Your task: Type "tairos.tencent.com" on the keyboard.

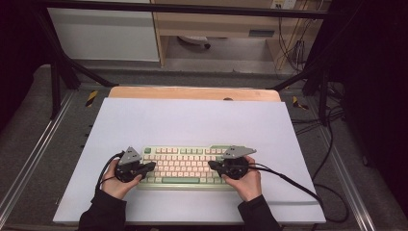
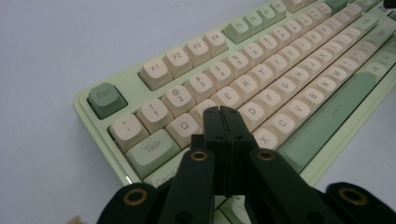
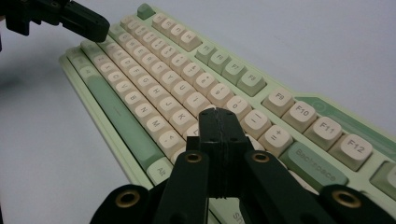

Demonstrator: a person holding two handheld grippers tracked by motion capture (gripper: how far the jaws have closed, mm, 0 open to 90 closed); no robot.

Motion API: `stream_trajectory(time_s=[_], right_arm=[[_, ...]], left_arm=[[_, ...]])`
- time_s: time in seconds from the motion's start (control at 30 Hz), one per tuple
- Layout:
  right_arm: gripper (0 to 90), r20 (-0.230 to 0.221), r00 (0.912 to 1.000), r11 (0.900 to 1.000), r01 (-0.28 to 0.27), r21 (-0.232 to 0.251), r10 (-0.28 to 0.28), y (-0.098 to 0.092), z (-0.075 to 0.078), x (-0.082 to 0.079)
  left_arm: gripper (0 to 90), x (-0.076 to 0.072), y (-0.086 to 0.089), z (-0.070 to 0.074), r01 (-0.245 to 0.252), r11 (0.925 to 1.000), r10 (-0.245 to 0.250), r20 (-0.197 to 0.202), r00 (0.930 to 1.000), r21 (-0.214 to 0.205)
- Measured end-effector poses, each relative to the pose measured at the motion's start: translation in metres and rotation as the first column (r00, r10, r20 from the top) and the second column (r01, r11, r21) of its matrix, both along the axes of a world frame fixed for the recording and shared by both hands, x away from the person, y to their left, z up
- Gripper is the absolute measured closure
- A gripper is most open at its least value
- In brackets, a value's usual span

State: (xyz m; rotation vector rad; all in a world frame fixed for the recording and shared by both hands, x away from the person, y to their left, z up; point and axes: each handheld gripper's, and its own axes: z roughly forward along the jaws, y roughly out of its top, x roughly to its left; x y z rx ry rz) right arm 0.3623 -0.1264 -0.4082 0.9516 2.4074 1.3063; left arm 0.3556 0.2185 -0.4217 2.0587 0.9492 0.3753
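The left gripper (image 2: 220, 110) has its two black jaws pressed together with nothing between them, and its tip hangs just above the keys near W and S, at the left part of the keyboard (image 2: 243, 79); whether the tip touches a key I cannot tell. The right gripper (image 3: 219, 113) has its jaws closed together too, also with nothing between them, and its tip is over the keys near P, close to the Backspace key (image 3: 318, 169). In the high view the left gripper (image 1: 150, 167) and the right gripper (image 1: 212, 165) point toward each other from the two ends of the keyboard, each held in a hand with a dark sleeve. The green and cream keyboard lies flat on the white table top (image 1: 192, 120), near the person's edge, with the space bar (image 1: 180, 180) row closest to the person.
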Motion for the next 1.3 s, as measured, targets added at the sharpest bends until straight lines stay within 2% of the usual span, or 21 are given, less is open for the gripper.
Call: stream_trajectory(time_s=[0.17,0.23,0.43,0.47,0.57,0.6,0.97,1.3], right_arm=[[90.0,-0.007,1.0000,1.0000,-0.004,0.001,0.004,0.010,-0.002,0.003],[90.0,-0.010,0.9999,0.9998,-0.007,0.017,0.007,0.015,-0.003,0.004],[90.0,-0.017,0.9998,0.9998,-0.014,0.012,0.014,0.033,-0.008,0.010],[90.0,-0.015,0.9998,0.9999,-0.014,-0.002,0.014,0.039,-0.009,0.012],[90.0,-0.028,0.9994,0.9998,-0.019,0.006,0.019,0.045,-0.010,0.014],[90.0,-0.034,0.9993,0.9998,-0.016,-0.012,0.016,0.049,-0.012,0.017],[90.0,-0.054,0.9985,0.9995,0.010,-0.029,-0.011,0.056,-0.022,0.027],[90.0,-0.058,0.9983,0.9988,0.005,-0.050,-0.007,0.058,-0.026,0.028]], left_arm=[[90.0,0.000,0.000,0.000,-0.001,1.0000,0.001,0.000,1.0000,0.001],[90.0,0.000,0.000,0.000,0.000,1.0000,0.000,0.001,1.0000,0.001],[90.0,0.000,0.000,0.000,0.000,1.0000,0.000,0.002,1.0000,0.000],[90.0,0.000,0.000,0.000,0.000,1.0000,0.000,0.003,1.0000,0.000],[90.0,-0.001,0.000,0.001,0.001,1.0000,-0.001,0.004,1.0000,0.000],[90.0,-0.001,0.000,0.001,0.001,1.0000,-0.001,0.004,1.0000,0.000],[90.0,-0.001,0.000,0.001,0.002,1.0000,-0.002,0.005,1.0000,-0.001],[90.0,-0.001,-0.001,0.001,0.004,1.0000,-0.004,0.004,1.0000,0.001]])
